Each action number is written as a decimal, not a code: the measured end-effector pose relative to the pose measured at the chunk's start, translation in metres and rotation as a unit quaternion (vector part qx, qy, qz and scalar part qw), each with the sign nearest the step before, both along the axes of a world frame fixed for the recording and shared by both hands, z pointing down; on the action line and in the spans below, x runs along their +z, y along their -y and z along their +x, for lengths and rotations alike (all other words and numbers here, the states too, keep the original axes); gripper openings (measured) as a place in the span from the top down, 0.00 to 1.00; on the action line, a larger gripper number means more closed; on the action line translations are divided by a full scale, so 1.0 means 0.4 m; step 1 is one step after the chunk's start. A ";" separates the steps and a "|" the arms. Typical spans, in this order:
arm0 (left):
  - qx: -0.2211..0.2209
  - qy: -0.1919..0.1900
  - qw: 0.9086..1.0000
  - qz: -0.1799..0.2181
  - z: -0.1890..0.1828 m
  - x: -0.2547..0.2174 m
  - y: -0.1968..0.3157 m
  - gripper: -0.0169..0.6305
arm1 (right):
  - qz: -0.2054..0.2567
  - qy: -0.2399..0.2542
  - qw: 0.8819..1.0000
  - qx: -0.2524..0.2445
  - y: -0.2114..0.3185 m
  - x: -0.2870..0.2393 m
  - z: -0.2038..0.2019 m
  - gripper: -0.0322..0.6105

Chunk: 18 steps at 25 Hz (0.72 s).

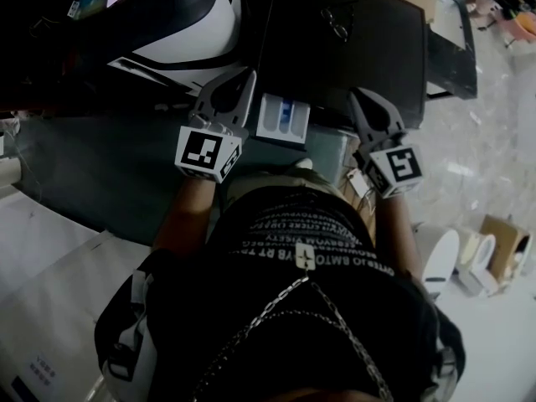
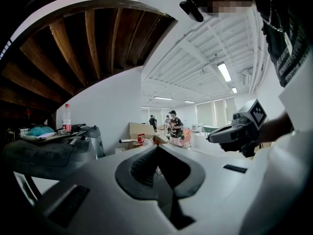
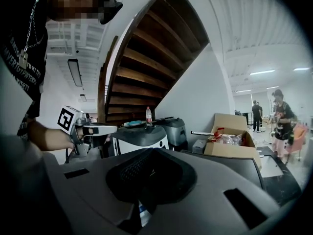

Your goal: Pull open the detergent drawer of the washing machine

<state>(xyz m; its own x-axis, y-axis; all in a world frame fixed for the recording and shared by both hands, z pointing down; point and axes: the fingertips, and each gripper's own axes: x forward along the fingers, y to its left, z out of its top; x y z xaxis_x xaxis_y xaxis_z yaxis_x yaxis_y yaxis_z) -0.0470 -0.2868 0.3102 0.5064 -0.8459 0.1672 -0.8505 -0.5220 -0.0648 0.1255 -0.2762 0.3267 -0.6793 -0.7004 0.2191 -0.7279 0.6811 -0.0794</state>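
The detergent drawer (image 1: 283, 119), white with a blue compartment, sticks out of the front edge of the dark washing machine (image 1: 352, 40). It lies between my two grippers and neither touches it. My left gripper (image 1: 241, 80) is just left of the drawer, its jaws shut and empty; in the left gripper view (image 2: 159, 150) they meet with nothing between them. My right gripper (image 1: 362, 99) is to the drawer's right, also shut and empty, and in the right gripper view (image 3: 146, 154) the jaws are together. Both point roughly level, away from my body.
A white and black appliance (image 1: 184, 23) stands left of the machine. Cardboard boxes (image 1: 502, 243) sit on the pale floor at the right. A wooden staircase (image 3: 146, 67) rises overhead. An open cardboard box (image 3: 230, 141) and distant people (image 2: 174, 126) are further off.
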 end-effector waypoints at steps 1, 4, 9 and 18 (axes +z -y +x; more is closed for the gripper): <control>-0.003 0.001 1.000 0.000 0.006 -0.001 0.003 0.98 | 0.000 0.000 1.000 -0.004 0.006 0.000 0.006 0.95; -0.013 0.002 1.000 -0.003 0.019 0.004 0.005 0.98 | 0.002 0.000 1.000 -0.014 0.021 0.000 0.023 0.95; -0.023 0.005 1.000 -0.009 0.022 0.019 0.000 0.98 | 0.002 0.008 1.000 -0.019 0.035 0.008 0.032 0.95; -0.024 0.005 1.000 -0.004 0.001 0.010 0.077 0.98 | -0.005 0.007 1.000 -0.011 0.086 0.016 0.030 0.95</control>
<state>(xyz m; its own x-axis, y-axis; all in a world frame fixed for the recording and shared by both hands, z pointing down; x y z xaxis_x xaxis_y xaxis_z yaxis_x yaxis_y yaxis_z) -0.0465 -0.3176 0.3142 0.4640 -0.8676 0.1787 -0.8736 -0.4816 -0.0697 0.1377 -0.3106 0.3332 -0.6980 -0.6830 0.2153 -0.7112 0.6964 -0.0963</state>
